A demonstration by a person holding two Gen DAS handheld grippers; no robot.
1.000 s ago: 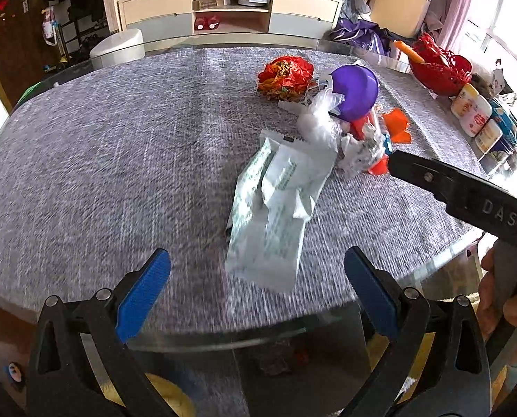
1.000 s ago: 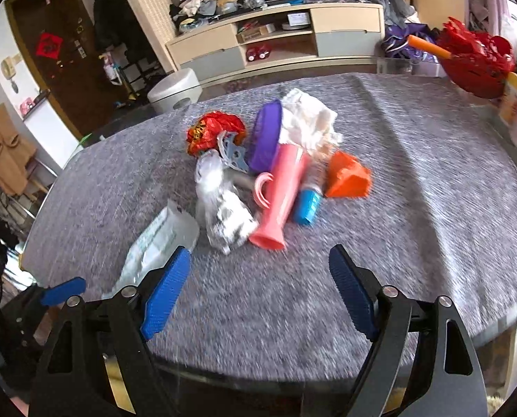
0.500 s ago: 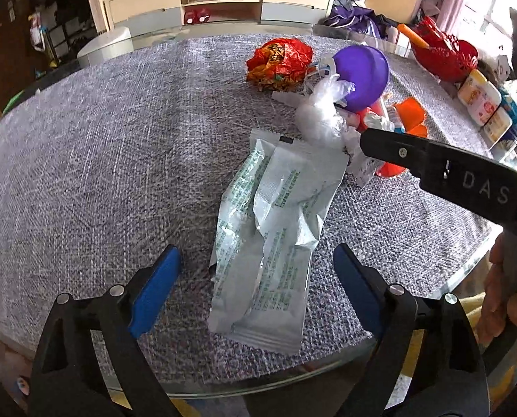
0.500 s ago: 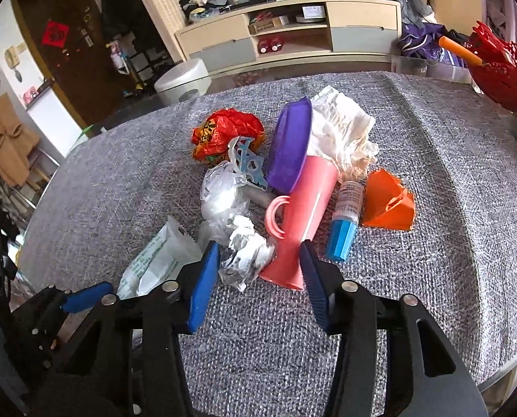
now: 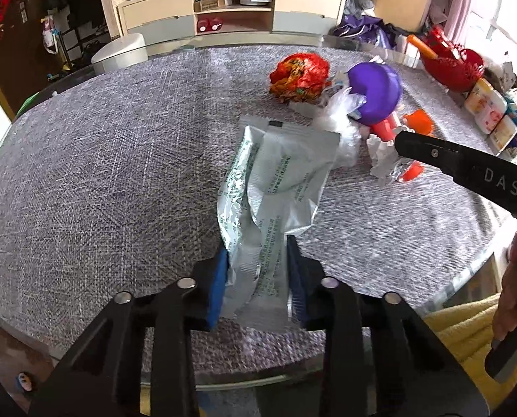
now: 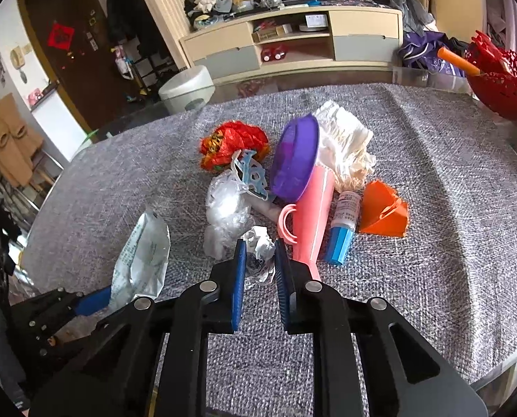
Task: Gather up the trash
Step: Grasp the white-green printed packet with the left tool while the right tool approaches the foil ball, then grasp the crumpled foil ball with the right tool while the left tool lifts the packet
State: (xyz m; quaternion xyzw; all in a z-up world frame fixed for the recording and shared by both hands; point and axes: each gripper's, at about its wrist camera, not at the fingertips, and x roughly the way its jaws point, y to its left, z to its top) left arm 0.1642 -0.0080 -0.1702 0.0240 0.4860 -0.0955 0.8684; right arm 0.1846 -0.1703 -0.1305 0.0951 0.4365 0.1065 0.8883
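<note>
Nearest the left wrist camera, the left claw (image 5: pixel 256 278) has just been closing, and its blue pads now press both sides of the near end of the silver foil wrapper (image 5: pixel 275 187). A second ago these jaws stood wide, with the wrapper lying flat ahead of them. The wrapper lies on the grey surface (image 5: pixel 102 173), on the near side of the purple bowl (image 5: pixel 374 92), the landmark used here.

In the right wrist view, the right claw (image 6: pixel 260 264) has likewise just been closing. Its pads now bracket the crumpled white paper (image 6: pixel 260 255) and appear to press it; a second ago they were spread well short of the pile. The paper sits nearer than the purple bowl, just beside the foot of the pink cup (image 6: pixel 312 215).

Judgement: both trash items appear secured, so the next step is to lift them. No bin can be identified for certain.

Beyond the paper, the clear plastic bag (image 6: pixel 227 208) remains beside the bowl. The red crumpled wrapper (image 6: pixel 232 144) lies left of the bowl, the white cloth (image 6: pixel 345 146) behind it.
</note>
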